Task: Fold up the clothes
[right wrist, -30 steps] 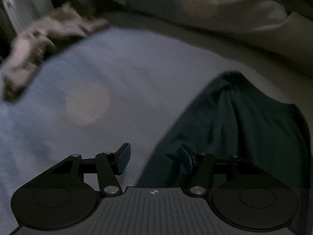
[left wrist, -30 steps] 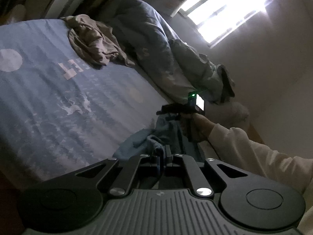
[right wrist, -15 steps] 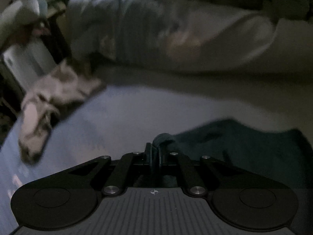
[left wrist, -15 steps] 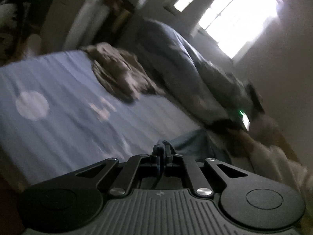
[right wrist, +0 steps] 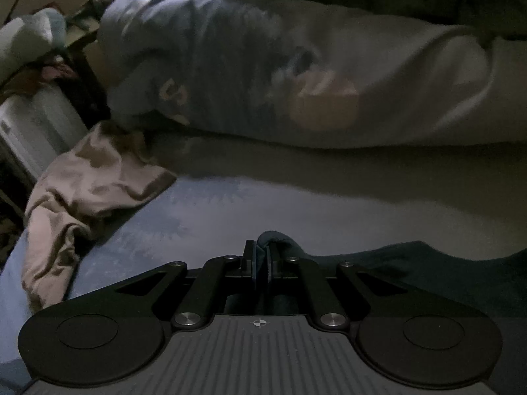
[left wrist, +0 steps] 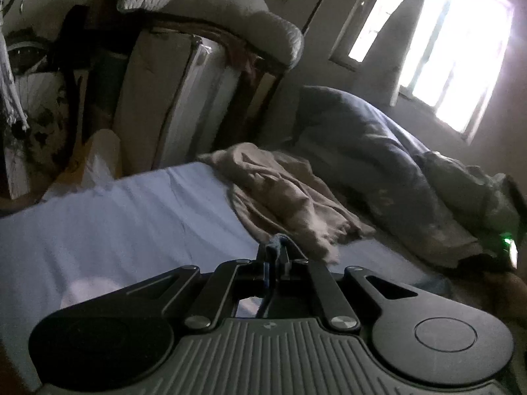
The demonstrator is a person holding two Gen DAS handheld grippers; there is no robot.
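on the bed, covered by a pale blue printed sheet, a dark teal garment lies spread at the near right of the right wrist view. right gripper: jaws together, clamped on a raised fold of the teal garment, which bulges up just past the blue pads. these jaws have just been closing, with the cloth between them. left gripper: jaws together, clamped on a small bunch of the same blue-green cloth, which sticks up above the fingertips; a strand of it hangs down between the linkage arms.

a crumpled beige garment lies on the sheet beyond the left gripper, apart from it, and appears at the left edge of the right wrist view. a bulky grey-blue duvet is heaped along the far side of the bed, touching the beige garment. behind the bed, a padded headboard stands against the wall. a bright window is at upper right. a green indicator light glows at the right edge of the left wrist view.
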